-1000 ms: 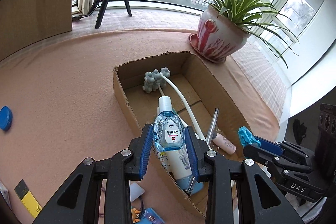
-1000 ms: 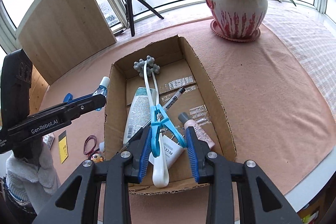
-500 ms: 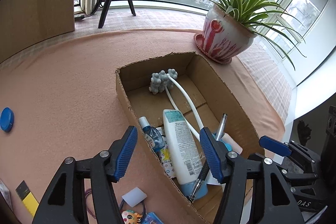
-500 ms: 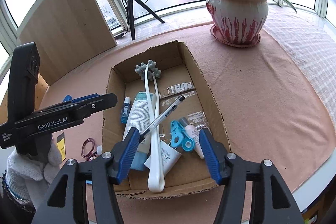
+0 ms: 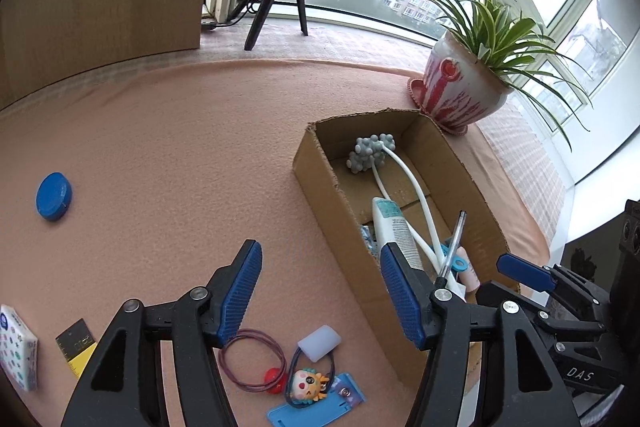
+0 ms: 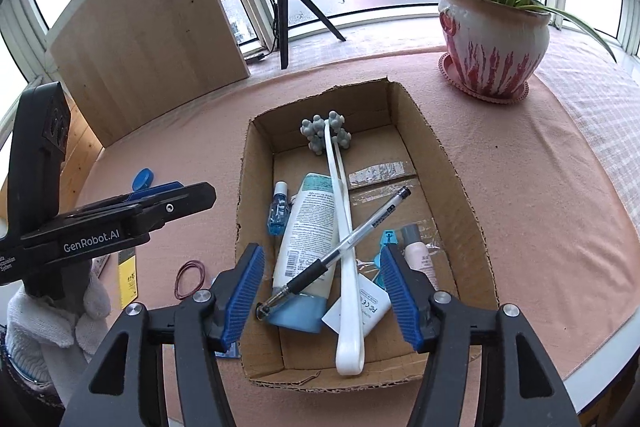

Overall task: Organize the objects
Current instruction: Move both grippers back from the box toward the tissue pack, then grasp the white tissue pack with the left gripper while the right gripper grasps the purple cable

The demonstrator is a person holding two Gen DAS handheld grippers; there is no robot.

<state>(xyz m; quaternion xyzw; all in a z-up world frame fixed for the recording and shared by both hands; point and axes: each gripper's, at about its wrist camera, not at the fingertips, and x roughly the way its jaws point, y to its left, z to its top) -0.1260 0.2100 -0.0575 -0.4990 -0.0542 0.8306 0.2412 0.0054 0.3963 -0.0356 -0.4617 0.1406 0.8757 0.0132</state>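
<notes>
Presently both grippers stand open and empty: left gripper (image 5: 320, 291) over loose items on the cloth (image 5: 180, 155), right gripper (image 6: 322, 287) over the box (image 6: 460, 195). Remaining hair ties (image 5: 252, 359), keychain (image 5: 308, 385) and cap (image 5: 53, 196) look light; the ties are limp, best pinched at the loop. Soft pink cloth, window beyond.

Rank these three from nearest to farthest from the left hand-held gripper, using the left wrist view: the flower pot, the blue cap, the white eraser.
Measured from the left hand-held gripper:
1. White eraser, just below the open jaws, on the cloth.
2. Blue cap, far out on the left of the cloth.
3. Flower pot, beyond the cardboard box, upper right by the window.
</notes>
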